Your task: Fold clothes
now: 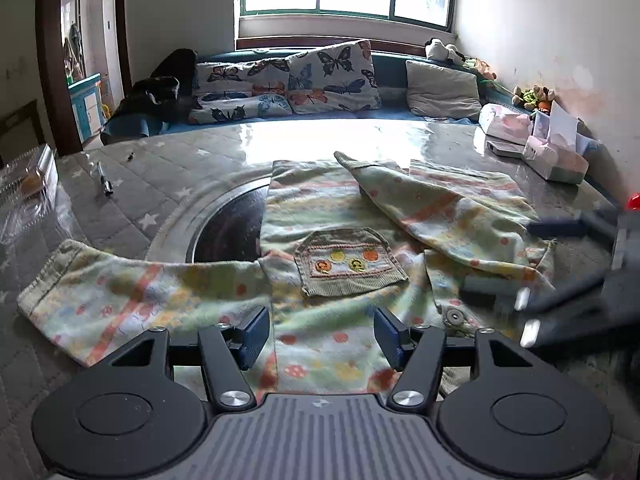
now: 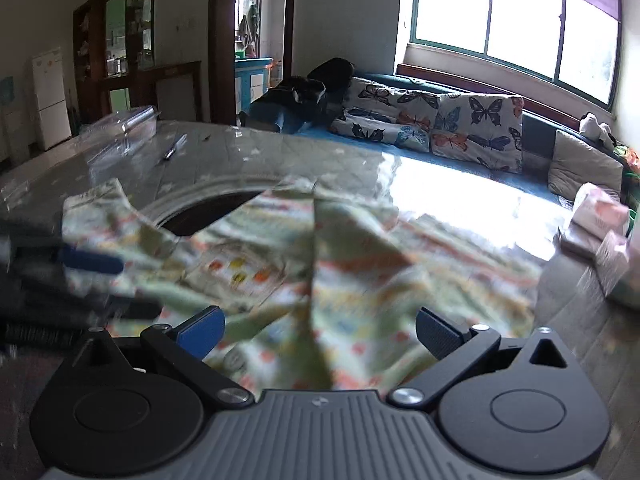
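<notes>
Left gripper: my jaws stood apart with nothing pinched; the blue pads hovered over the near hem of the garment, cloth showing between them but not pressed. The last two readings differed too little to call a motion.
Right gripper: my jaws stood wide and released; the pads were clear of the cloth, which lay below and ahead, blurred in that view. Seen from the left wrist, this gripper hung at the garment's right edge; whether it touched the fabric I could not tell.
Garment: a small pale-green top printed with dots and stripes, spread flat across the table, front up, covering part of the round recess.
Pocket: knitted patch with fruit motifs, at the garment's middle, just beyond my left pads.
Left sleeve: stretched flat outward from the garment's body.
Right sleeve: folded inward, lying diagonally over the garment's body.
Round recess: dark, ringed, partly under the garment's left side.
Table: quilted grey star cover under clear film, bearing the garment.
Pen: well apart from the garment, far left.
Tissue packs: beyond the garment's right side, near the wall.
Butterfly cushions: on the sofa behind the garment.
</notes>
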